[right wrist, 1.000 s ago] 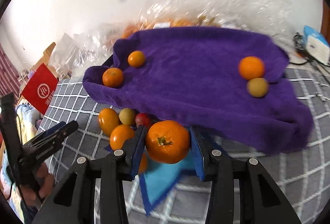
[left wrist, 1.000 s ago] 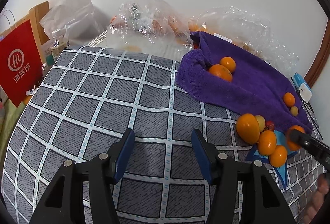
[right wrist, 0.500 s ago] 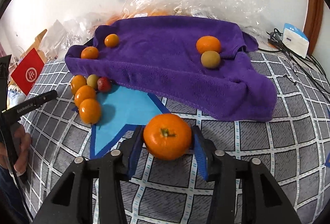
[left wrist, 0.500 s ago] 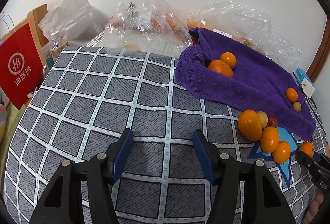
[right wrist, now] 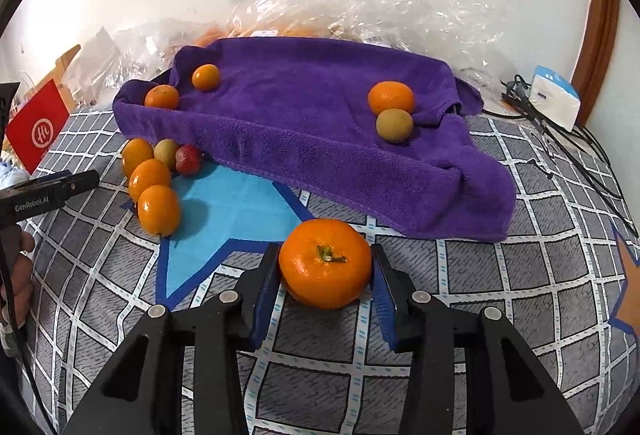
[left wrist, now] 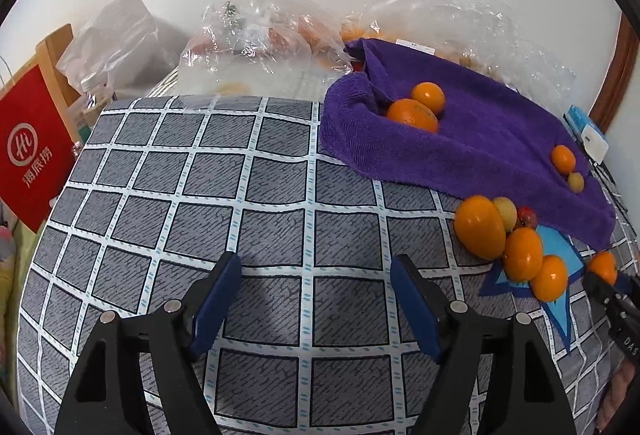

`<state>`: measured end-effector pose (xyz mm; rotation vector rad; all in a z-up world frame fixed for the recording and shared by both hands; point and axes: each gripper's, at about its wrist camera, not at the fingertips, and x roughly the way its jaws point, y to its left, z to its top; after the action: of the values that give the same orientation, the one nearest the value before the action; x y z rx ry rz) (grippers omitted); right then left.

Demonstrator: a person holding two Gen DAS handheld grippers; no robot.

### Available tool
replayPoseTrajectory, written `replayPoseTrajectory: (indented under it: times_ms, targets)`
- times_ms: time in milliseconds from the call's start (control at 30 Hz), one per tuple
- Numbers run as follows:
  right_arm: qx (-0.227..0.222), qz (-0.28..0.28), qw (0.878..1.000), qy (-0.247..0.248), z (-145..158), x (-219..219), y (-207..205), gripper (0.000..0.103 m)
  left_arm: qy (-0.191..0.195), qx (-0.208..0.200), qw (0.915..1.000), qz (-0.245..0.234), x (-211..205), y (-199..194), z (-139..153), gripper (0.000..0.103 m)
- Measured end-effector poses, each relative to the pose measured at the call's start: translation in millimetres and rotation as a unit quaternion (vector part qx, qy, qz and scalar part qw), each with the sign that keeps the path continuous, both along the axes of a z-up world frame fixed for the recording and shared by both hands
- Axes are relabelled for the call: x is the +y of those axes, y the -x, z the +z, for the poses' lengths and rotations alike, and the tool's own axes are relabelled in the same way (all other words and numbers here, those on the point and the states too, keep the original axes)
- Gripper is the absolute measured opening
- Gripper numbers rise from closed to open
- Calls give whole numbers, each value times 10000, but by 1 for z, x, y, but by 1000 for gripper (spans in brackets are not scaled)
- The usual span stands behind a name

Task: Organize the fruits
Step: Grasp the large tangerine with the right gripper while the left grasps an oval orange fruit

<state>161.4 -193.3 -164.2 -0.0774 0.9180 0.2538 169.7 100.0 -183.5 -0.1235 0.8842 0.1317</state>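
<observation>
Fuzzy purple terry-cloth towel [right wrist: 320, 123], glossy dimpled orange mandarin [right wrist: 325, 263], crinkly clear plastic bags [right wrist: 360, 7], matt grey checked fabric cover [left wrist: 240, 187].

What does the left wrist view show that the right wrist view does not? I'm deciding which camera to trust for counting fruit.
Only the left wrist view shows the left gripper, its jaws opening with nothing between them over the grey checked cloth, and the crumpled clear bags of fruit close up. Only the right wrist view shows the stemmed orange mandarin gripped in the right gripper, its jaws closing on it, plus the orange star patch. Both show the purple towel, the small red strawberry and the red paper bag.
</observation>
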Motion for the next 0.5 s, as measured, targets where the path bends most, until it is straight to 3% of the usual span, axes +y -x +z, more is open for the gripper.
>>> replayPoseTrajectory:
  times_ms: [133,200,300,400,500]
  targets:
    - [-156,-90,9998,-65,4,-5,2,43,274,-152,9995,27,6,4,3,72]
    - [-180,-157,9997,-68,5,-8,2,43,472,-262,9985,63,10,8,4,57]
    - [-185,-259,9994,-129,5,-13,0,43,628,-184,9979,-29,6,8,8,44]
    - [-235,-349,9991,-87,6,-15,1,43,1240,-209,9915,-345,-7,9,19,43]
    - [-229,-351,9991,-89,6,-15,1,43,1496,-159,9871,-552,-25,1,27,43]
